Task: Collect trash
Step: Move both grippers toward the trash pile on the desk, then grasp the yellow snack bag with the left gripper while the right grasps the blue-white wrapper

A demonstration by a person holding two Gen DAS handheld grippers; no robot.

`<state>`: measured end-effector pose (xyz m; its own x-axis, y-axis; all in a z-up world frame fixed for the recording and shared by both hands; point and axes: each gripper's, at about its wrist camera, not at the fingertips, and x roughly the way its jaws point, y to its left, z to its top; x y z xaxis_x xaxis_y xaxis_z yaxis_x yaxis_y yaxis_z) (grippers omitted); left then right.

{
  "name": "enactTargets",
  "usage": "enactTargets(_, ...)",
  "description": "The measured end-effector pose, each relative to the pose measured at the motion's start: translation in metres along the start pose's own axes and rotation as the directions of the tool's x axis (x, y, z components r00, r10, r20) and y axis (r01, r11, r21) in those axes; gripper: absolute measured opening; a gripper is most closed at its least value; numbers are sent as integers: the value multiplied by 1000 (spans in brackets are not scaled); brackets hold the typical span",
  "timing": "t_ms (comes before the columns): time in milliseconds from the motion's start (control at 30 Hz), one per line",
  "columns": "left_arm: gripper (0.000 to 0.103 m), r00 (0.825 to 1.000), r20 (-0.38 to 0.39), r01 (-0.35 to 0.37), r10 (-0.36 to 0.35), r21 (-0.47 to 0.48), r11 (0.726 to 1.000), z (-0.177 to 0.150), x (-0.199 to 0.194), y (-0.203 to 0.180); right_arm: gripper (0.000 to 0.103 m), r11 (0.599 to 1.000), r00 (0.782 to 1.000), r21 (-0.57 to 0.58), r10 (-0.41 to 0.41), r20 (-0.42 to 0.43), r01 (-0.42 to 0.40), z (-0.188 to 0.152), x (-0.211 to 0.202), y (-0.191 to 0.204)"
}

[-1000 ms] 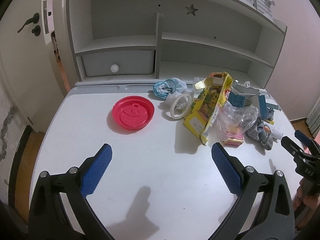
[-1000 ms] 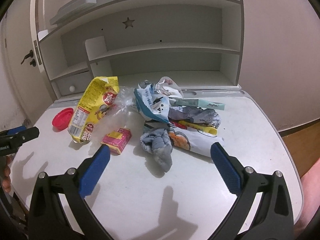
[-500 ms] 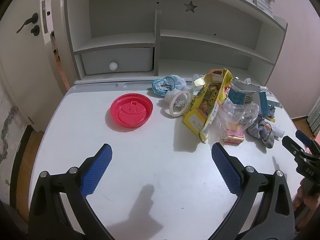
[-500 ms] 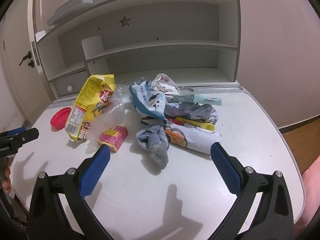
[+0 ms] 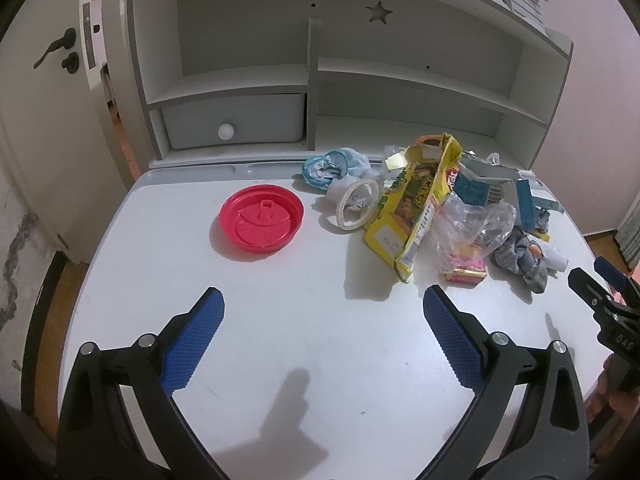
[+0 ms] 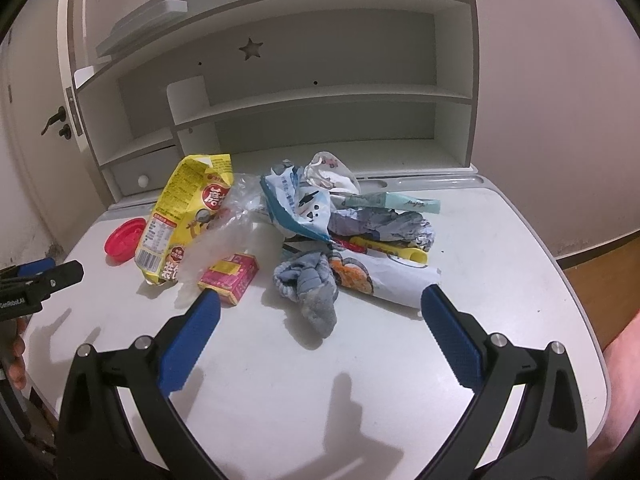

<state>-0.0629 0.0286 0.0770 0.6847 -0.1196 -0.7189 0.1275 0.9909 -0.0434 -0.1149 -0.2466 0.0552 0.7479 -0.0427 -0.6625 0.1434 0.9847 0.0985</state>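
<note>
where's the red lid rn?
Red lid lies flat on the desk, alone left of the trash pile, nearest the white ring; far left in the right-wrist view.

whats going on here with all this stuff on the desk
A person holds tongs in each hand over a white desk to collect trash. Both the left tongs and the right tongs are open and empty. The pile is untouched: a yellow snack bag, a pink carton, a grey sock, and a red lid apart.
</note>
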Motion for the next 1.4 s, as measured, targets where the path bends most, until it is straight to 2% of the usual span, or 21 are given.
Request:
enactTargets(333, 97, 1000, -6, -2, 2, 11, 1000, -1, 3, -5, 97, 1000, 1000, 5, 12, -18, -12, -1, 3, -3)
enactTargets(433, 97, 1000, -14, 1, 0, 12, 1000, -1, 7, -6, 97, 1000, 1000, -1, -7, -23, 7, -2, 6, -4)
enactTargets(533, 97, 999, -23, 22, -21, 12, 1000, 1, 12, -10, 97, 1000, 1000, -9, -1, -11, 1, 4, 5, -7)
enactTargets(667, 97, 996, -3, 86, -86, 39, 996, 17, 18, -29, 97, 997, 997, -17, 71, 29, -70, 27, -3, -10)
enactTargets(767, 97, 997, 14, 80, -82, 116, 990, 29, 30, -56, 97, 994, 996, -66, 88, 35, -85, 46, -1, -4)
enactTargets(833, 97, 996, 5, 85, -86, 147, 985, 35, 44, -68, 97, 991, 996, -107, 82, 24, -79, 59, 9, 2)
enactTargets(933, 95, 992, -22, 123, -121, 137, 983, 46, 67, -74, 97, 988, 995, -113, 103, -19, -104, 77, 33, 9)
enactTargets(1000, 84, 991, -32, 137, -134, 129, 982, 51, 77, -73, 92, 985, 991, -122, 118, -57, -124, 85, 52, 16)
enactTargets(1033, 75, 989, -44, 146, -141, 127, 981, 53, 83, -73, 84, 982, 989, -135, 120, -84, -131, 89, 65, 21)
enactTargets(1067, 70, 987, -60, 158, -152, 125, 980, 55, 90, -73, 80, 981, 987, -141, 121, -105, -135, 92, 74, 24)
enactTargets(1100, 68, 984, -74, 168, -160, 124, 978, 56, 96, -73, 71, 980, 983, -140, 121, -140, -140, 95, 89, 27)
enactTargets(1133, 61, 984, -81, 170, -160, 127, 977, 57, 98, -73, 59, 980, 979, -134, 124, -160, -146, 95, 97, 28)
enactTargets(1167, 46, 982, -89, 175, -164, 137, 975, 57, 102, -74, 53, 980, 975, -126, 128, -181, -152, 93, 105, 28)
enactTargets(1200, 37, 980, -99, 185, -171, 146, 972, 58, 105, -74, 36, 981, 970, -116, 133, -202, -159, 92, 114, 28)
enactTargets(1233, 14, 970, -113, 232, -216, 145, 962, 57, 108, -74, 33, 981, 965, -97, 144, -221, -169, 90, 121, 26)
enactTargets(1267, 5, 955, -119, 286, -272, 126, 950, 57, 110, -72, 31, 980, 963, -90, 154, -220, -177, 89, 123, 25)
enactTargets(1300, 4, 953, -120, 294, -280, 121, 948, 57, 111, -70, 22, 979, 962, -92, 157, -222, -180, 87, 124, 25)
enactTargets(1400, 4, 955, -75, 294, -287, 115, 949, 61, 94, -57, 19, 973, 962, -77, 201, -185, -218, 89, 111, 25)
